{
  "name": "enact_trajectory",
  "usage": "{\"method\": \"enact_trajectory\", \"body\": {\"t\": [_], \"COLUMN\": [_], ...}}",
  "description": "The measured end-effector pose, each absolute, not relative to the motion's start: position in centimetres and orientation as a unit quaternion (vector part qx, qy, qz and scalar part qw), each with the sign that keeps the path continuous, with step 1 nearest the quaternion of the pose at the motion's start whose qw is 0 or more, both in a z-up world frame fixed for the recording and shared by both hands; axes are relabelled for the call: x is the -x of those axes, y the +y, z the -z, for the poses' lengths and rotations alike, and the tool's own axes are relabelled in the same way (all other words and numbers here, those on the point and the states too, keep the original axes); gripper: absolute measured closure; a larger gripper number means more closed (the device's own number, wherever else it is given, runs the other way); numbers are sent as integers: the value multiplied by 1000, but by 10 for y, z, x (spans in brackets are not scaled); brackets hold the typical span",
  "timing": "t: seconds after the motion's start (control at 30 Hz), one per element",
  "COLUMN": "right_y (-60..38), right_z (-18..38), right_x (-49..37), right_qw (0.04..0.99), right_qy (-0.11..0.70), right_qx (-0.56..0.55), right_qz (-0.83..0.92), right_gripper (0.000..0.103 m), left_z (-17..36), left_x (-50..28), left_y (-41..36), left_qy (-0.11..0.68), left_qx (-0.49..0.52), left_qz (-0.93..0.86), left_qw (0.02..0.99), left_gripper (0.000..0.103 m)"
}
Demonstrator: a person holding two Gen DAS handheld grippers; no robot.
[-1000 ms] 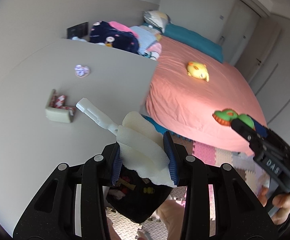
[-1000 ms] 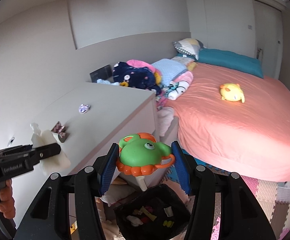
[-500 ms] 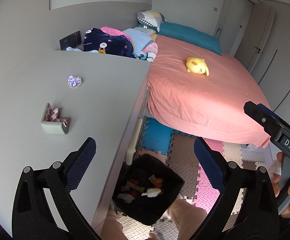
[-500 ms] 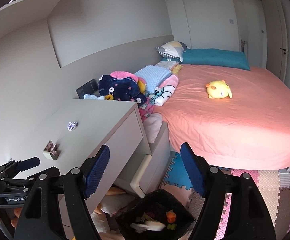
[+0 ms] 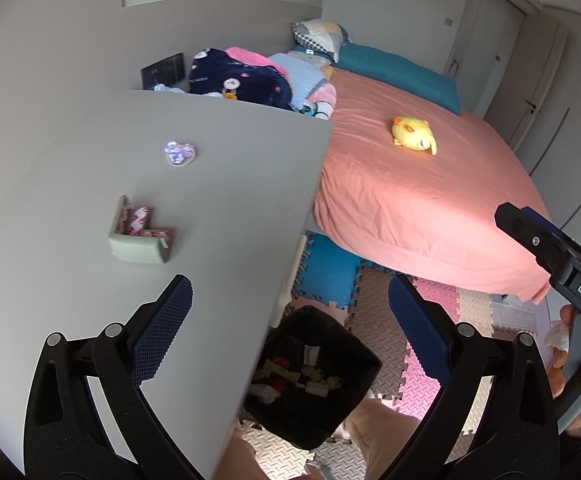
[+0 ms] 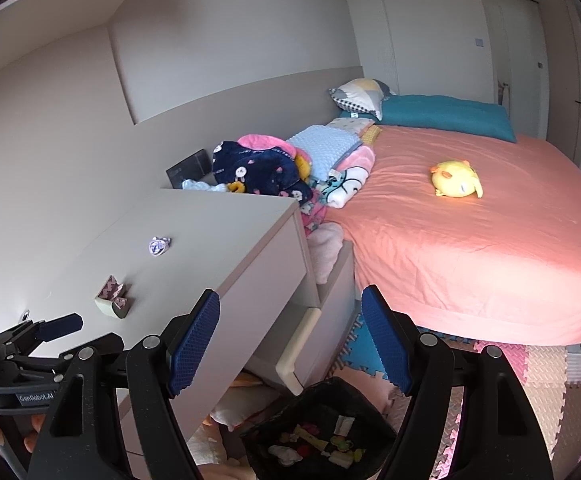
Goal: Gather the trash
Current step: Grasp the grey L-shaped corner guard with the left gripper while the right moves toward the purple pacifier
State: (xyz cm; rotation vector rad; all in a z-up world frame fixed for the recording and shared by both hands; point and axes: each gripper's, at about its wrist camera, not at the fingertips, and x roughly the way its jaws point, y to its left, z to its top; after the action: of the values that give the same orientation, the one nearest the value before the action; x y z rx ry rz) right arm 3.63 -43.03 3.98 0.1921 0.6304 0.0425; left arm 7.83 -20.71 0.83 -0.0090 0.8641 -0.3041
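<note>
The black bin [image 5: 318, 376] holds small colourful scraps and sits low in the frame, below and between my left gripper [image 5: 290, 340] and right gripper [image 6: 290, 340]. Both have just opened wide and hold nothing.

Right gripper [image 5: 570, 276] label: "DAS" was read.
Left gripper [image 6: 36, 397] label: "GenRobot.AI" was read.

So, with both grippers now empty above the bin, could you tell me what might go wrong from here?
1. The small purple trinket lies flat on the dresser top; the wide fingers may slide over it.
2. The L-shaped corner guard could be pushed along rather than gripped.
3. The black bin sits partly under the dresser edge, so a drop from further in could miss it.
</note>
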Motion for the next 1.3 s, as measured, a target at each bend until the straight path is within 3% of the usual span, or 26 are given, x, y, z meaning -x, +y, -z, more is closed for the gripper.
{"method": "enact_trajectory", "body": {"t": [1.3], "right_y": [-340], "right_z": [-9], "right_x": [-149], "right_qw": [927], "right_qy": [355], "right_qx": [-70], "right_qz": [-102], "right_gripper": [29], "left_z": [41], "left_x": [-156], "left_y": [-100], "left_qy": [463], "left_qx": [53], "left_qz": [31], "left_qw": [884], "left_gripper": [8]}}
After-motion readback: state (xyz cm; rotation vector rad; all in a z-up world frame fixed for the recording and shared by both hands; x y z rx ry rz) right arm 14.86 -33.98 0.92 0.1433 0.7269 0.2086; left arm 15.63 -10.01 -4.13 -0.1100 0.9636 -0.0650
